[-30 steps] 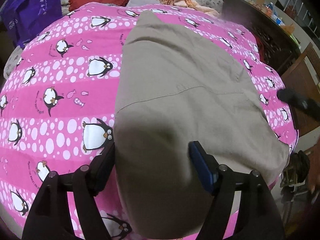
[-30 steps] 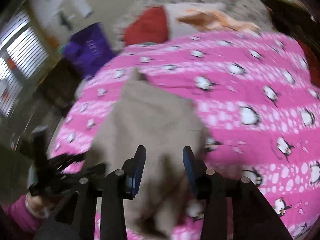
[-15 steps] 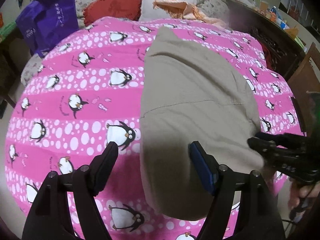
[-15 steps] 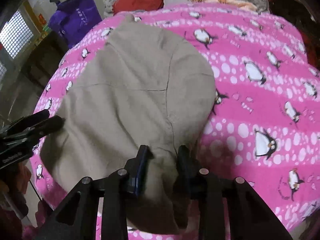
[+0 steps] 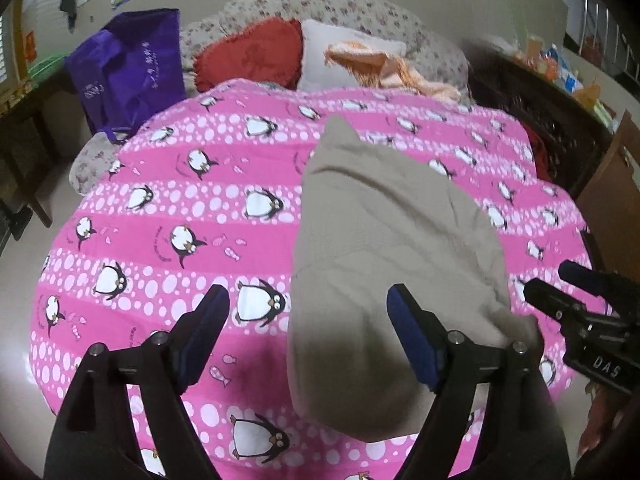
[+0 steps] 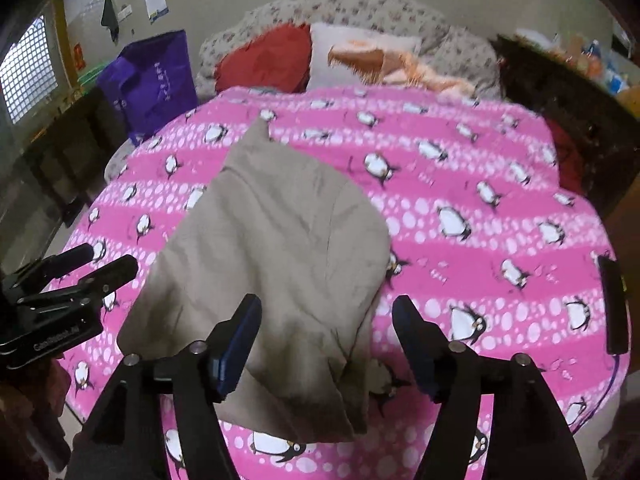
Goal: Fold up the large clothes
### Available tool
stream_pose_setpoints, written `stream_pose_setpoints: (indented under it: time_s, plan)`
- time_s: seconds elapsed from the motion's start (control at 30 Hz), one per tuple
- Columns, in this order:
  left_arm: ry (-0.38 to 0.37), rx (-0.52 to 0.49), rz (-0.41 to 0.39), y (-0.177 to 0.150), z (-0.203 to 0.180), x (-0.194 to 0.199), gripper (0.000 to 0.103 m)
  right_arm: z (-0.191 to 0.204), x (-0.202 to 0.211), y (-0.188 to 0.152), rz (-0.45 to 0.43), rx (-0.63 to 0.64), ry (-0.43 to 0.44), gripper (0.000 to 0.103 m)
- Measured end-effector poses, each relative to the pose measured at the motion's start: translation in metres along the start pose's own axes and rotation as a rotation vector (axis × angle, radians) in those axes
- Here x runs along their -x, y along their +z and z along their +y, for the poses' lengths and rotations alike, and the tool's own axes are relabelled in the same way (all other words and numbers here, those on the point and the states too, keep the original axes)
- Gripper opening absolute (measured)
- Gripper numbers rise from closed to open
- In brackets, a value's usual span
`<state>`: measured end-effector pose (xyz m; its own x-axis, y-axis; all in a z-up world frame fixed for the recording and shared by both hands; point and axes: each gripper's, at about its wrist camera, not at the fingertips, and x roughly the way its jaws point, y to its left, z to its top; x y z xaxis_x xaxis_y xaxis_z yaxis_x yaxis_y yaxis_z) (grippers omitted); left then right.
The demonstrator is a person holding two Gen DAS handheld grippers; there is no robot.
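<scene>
A large beige garment [image 5: 384, 248] lies folded lengthwise on a pink penguin-print bedspread [image 5: 180, 208]; it also shows in the right wrist view [image 6: 276, 248]. My left gripper [image 5: 308, 316] is open and empty, raised above the garment's near left edge. My right gripper [image 6: 326, 328] is open and empty above the garment's near right corner. The right gripper shows at the right of the left wrist view [image 5: 580, 300]. The left gripper shows at the left of the right wrist view [image 6: 80, 276].
A purple bag [image 5: 128, 64] stands left of the bed. Red [image 5: 252, 56] and white [image 5: 340, 52] pillows and an orange cloth [image 5: 384, 64] lie at the head. A dark cabinet [image 5: 552, 120] and wooden furniture [image 5: 612, 184] stand on the right.
The right gripper, closed on the garment's near edge half a second ago, has opened and let it go. Both grippers have pulled back and up from the garment.
</scene>
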<state>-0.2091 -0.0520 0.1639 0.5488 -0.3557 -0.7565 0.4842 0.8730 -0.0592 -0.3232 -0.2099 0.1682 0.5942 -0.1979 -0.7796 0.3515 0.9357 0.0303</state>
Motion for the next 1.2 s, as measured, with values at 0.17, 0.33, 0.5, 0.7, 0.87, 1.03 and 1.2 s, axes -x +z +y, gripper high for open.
stream_pose_setpoints:
  time_s: [0.17,0.33,0.5,0.7,0.87,1.03,1.2]
  plan:
    - [0.0,0.01,-0.013,0.002,0.004,0.005,0.082,0.006,0.007,-0.002,-0.034,0.004,-0.028,0.078]
    - [0.016,0.013,-0.016,0.0,0.005,0.006,0.082,0.006,0.005,-0.003,-0.021,0.002,-0.027,0.079]
    - [0.017,0.015,-0.015,0.0,0.005,0.006,0.082,0.003,0.003,-0.004,-0.012,-0.014,-0.022,0.08]
    - [0.021,0.015,-0.017,0.0,0.004,0.006,0.082,0.002,0.0,-0.005,-0.001,-0.032,-0.012,0.08]
    - [0.026,0.012,-0.012,0.0,0.003,0.004,0.082,0.001,-0.003,-0.005,0.005,-0.036,-0.012,0.08]
    - [0.028,0.011,-0.001,0.0,0.001,0.0,0.082,0.002,-0.007,-0.005,0.014,-0.034,-0.019,0.08]
    - [0.028,0.014,0.007,0.0,0.001,-0.004,0.082,0.003,-0.012,-0.005,0.027,-0.036,-0.02,0.08]
